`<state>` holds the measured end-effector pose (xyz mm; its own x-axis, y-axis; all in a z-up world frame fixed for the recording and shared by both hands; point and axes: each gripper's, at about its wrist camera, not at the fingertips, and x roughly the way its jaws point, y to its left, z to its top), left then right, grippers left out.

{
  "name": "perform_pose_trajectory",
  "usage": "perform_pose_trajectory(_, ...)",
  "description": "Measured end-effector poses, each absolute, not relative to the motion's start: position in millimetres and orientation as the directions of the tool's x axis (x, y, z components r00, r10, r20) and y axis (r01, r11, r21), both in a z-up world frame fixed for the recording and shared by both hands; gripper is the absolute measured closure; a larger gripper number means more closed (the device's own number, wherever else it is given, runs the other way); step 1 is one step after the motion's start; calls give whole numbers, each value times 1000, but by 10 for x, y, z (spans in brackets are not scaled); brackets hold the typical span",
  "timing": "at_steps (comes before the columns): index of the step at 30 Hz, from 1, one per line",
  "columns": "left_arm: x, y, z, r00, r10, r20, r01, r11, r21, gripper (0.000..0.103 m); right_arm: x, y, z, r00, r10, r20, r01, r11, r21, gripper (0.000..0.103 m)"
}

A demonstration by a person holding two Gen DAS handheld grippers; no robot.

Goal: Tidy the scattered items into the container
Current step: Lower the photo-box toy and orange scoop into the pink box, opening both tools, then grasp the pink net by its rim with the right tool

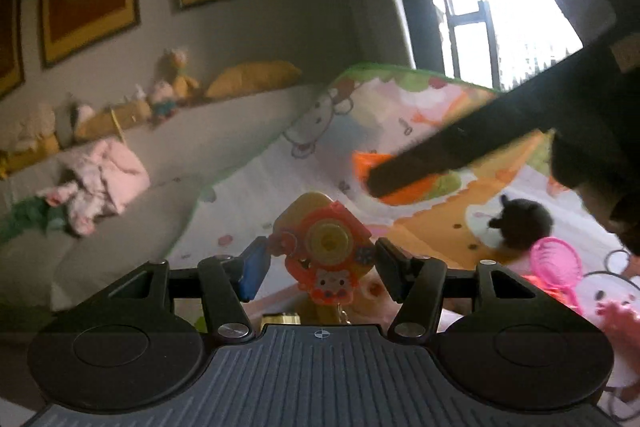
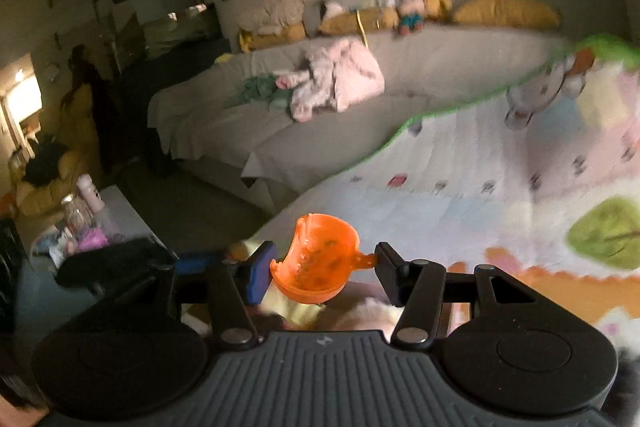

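**A:** Which way do the toys lie from your tongs?

**B:** Neither lies off anywhere. My left gripper [image 1: 320, 261] pinches a toy camera [image 1: 322, 247] at bottom centre of the left view, lifted above the play mat [image 1: 256, 195]. My right gripper [image 2: 322, 265] pinches an orange cup [image 2: 320, 259] at bottom centre of the right view, one pad on its wall and the other on its small handle stub.

**A:** And the relation the next move turns on?

**B:** That of both loads to the container, which I cannot make out in either view. In the left view my right gripper crosses the upper right as a dark bar, its cup an orange patch at the tip, so I judge the right hand to be ahead.

**A:** How do the toys look?

**B:** The camera is yellow and coral, with a round yellow lens facing me and a small animal face below. The cup is translucent orange, tipped so its open mouth faces the lens, with dark specks inside. A pink net toy [image 1: 558, 261] is left at lower right on the mat.
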<state>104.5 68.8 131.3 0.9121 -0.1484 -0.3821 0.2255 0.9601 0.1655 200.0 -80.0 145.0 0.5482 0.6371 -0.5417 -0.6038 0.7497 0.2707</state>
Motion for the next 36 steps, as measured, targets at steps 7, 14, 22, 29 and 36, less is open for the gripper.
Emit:
perform_pose_trajectory(7, 1275, 1165, 857, 853, -183, -489, 197, 980, -22, 22, 2402, -687, 996, 459, 642, -614, -556, 747, 365, 44)
perform_pose_trajectory(14, 977, 1111, 885, 859, -195, -473, 209, 978, -23, 9, 2196, -1343, 1076, 561, 571, -600, -507, 809, 296, 42)
perform_pose_trajectory(22, 539, 497, 967, 837, -327, -440, 347, 937, -36, 6, 1586, -2306, 885, 675, 378, -633, -376, 915, 145, 54)
perform_pose_trajectory(29, 255, -107, 811, 786, -357, -504, 396, 918, -33, 5, 1029, -2584, 663, 669, 381, -638, -406, 906, 116, 59)
perform_pose_trajectory(36, 49, -335, 456, 727, -298, -619, 336, 940, -59, 4, 894, -2836, 480, 681, 307, -665, -300, 945, 130, 59)
